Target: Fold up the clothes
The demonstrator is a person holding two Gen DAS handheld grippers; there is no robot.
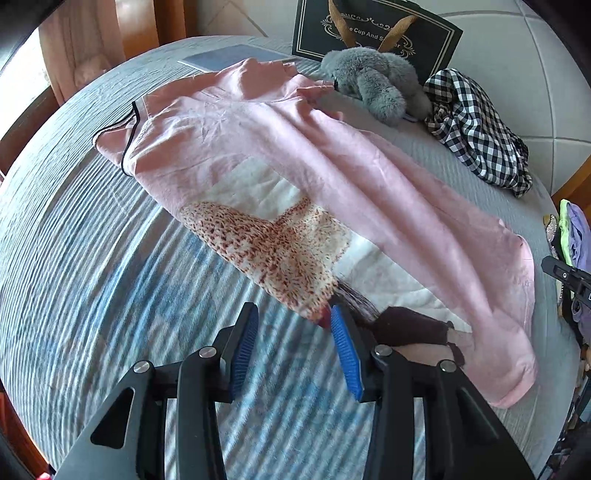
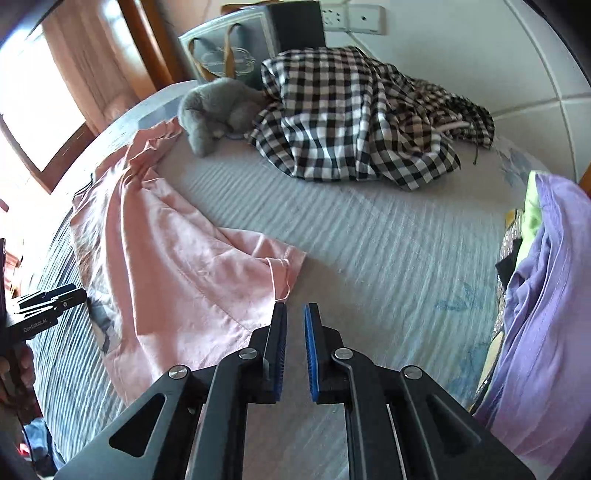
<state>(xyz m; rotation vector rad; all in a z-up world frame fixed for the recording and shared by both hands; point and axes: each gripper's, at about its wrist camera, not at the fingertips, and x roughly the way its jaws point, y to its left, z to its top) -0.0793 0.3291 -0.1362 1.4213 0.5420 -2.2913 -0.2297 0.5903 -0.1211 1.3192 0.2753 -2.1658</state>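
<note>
While the pink shirt [image 1: 295,155] lies spread across the bed [image 1: 92,277], a checked garment [image 2: 354,114], purple clothes [image 2: 546,295] and grey plush [image 1: 373,81] crowd its far side; left claw [image 1: 293,321] and right claw [image 2: 294,314] gape empty.

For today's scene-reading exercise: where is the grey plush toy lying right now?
The grey plush toy lies at the far end of the bed, between the pink garment's top edge and the checked cloth, just before the dark gift bag.
</note>
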